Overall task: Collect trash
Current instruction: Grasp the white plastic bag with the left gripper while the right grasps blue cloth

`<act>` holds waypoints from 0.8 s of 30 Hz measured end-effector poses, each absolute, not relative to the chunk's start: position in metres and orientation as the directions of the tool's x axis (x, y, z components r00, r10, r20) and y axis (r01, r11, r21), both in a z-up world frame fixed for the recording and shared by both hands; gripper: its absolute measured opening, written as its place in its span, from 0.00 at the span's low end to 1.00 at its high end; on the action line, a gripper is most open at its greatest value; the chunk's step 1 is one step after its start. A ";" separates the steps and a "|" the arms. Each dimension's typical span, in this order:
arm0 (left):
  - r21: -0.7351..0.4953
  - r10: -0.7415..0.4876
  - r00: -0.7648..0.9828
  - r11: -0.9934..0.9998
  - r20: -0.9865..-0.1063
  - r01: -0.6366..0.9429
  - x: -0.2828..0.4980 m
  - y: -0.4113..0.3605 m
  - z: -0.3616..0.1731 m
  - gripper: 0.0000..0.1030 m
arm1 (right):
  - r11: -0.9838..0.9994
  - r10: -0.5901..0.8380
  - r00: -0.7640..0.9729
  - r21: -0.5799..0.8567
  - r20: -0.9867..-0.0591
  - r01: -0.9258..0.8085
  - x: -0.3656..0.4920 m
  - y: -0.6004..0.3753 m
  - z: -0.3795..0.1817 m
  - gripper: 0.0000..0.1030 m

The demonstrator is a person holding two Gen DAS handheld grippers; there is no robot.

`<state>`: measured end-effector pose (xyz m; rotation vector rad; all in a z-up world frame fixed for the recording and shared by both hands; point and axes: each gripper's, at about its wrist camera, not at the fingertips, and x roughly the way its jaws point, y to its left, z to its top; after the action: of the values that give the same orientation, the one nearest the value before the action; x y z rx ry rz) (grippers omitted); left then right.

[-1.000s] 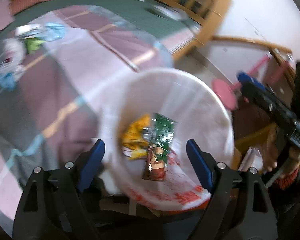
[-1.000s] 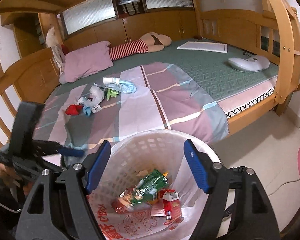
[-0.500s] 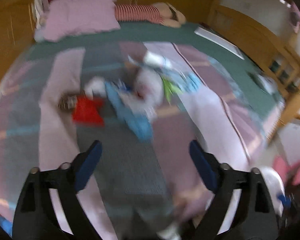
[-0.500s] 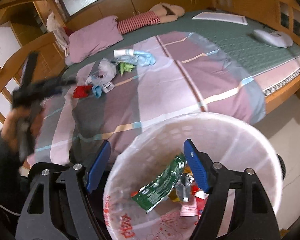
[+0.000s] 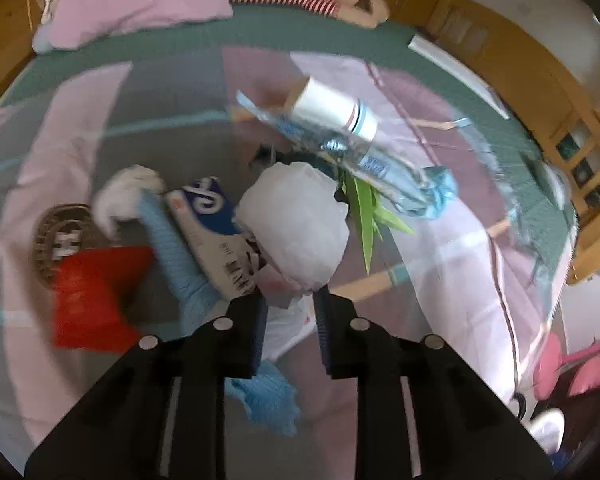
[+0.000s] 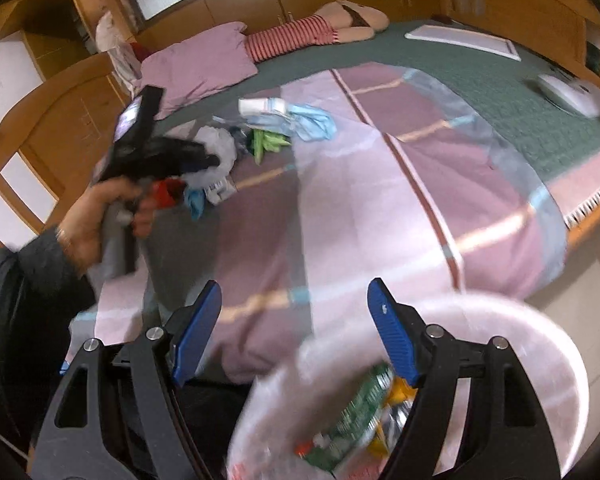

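A bedroom with warm wooden walls and cupboards held a wide bed [image 6: 380, 208] covered by a striped pink, mauve and grey blanket, with a green quilt beyond it.

The left gripper [image 5: 290, 320] had just been closing, and its jaws stood nearly together with only a narrow gap. Thin white plastic, the trailing edge of a crumpled white bag [image 5: 296, 224], lay between the blue pads; blur made it impossible to say whether they truly pinched it. Just beside the bag lay the rest of the litter: a blue and white tissue packet [image 5: 208, 232], a light blue knitted strip [image 5: 172, 248], a red wrapper [image 5: 92, 296], green leaf-like scraps [image 5: 364, 216], a clear crinkled wrapper [image 5: 380, 164] and a paper cup [image 5: 332, 112] on its side.

The right gripper [image 6: 296, 332] hung over the near edge of the bed with its jaws wide apart and nothing between them. The white waste basket [image 6: 540, 344], already holding a green packet [image 6: 356, 412] and other wrappers, stood below it on the floor, well apart from the pile.

The likely failure was a weak grip. The bag was thin and slippery, so a pinch on a loose fold could slide off on the way to the basket. The knitted strip lying close under the jaws could also be dragged along.

The left hand [image 6: 100, 216] reached out over the bed, gripper aimed steeply down at the pile. The right gripper also pointed downward, toward the bed's edge and the basket.
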<state>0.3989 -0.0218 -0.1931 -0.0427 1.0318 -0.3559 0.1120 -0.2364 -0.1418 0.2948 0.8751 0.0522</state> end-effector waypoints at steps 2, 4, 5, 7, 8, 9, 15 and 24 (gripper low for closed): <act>-0.199 -0.316 0.498 0.941 -0.808 0.274 0.376 -0.002 -0.178 0.21 | 0.962 0.180 0.645 0.271 -0.742 0.044 0.134 -0.225 -0.141 0.72; -0.213 -0.329 0.535 0.940 -0.778 0.268 0.349 0.029 -0.161 0.21 | 0.968 0.186 0.643 0.251 -0.743 0.011 0.155 -0.212 -0.140 0.72; -0.217 -0.332 0.545 0.939 -0.770 0.266 0.339 0.041 -0.156 0.21 | 0.970 0.192 0.639 0.241 -0.745 -0.010 0.167 -0.205 -0.141 0.72; -0.208 -0.309 0.574 0.949 -0.758 0.236 0.316 0.071 -0.152 0.21 | 0.972 0.212 0.624 0.228 -0.752 -0.056 0.192 -0.185 -0.144 0.72; -0.209 -0.292 0.587 0.956 -0.755 0.207 0.307 0.089 -0.153 0.21 | 0.972 0.222 0.615 0.223 -0.757 -0.076 0.203 -0.175 -0.146 0.72; -0.214 -0.281 0.592 0.960 -0.755 0.183 0.304 0.099 -0.154 0.21 | 0.970 0.237 0.602 0.222 -0.763 -0.101 0.216 -0.162 -0.149 0.72; -0.178 -0.094 0.631 0.981 -0.770 -0.071 0.295 0.186 -0.157 0.22 | 0.964 0.261 0.578 0.175 -0.773 -0.201 0.264 -0.089 -0.165 0.71; -0.255 -0.146 0.569 0.960 -0.809 -0.117 0.299 0.206 -0.171 0.24 | 0.975 0.203 0.507 0.123 -0.838 -0.187 0.318 -0.026 -0.217 0.37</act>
<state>0.2994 0.2056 -0.1707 -0.2954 0.9690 -0.0172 0.3183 -0.0262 -0.2169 0.0174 1.0125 0.2346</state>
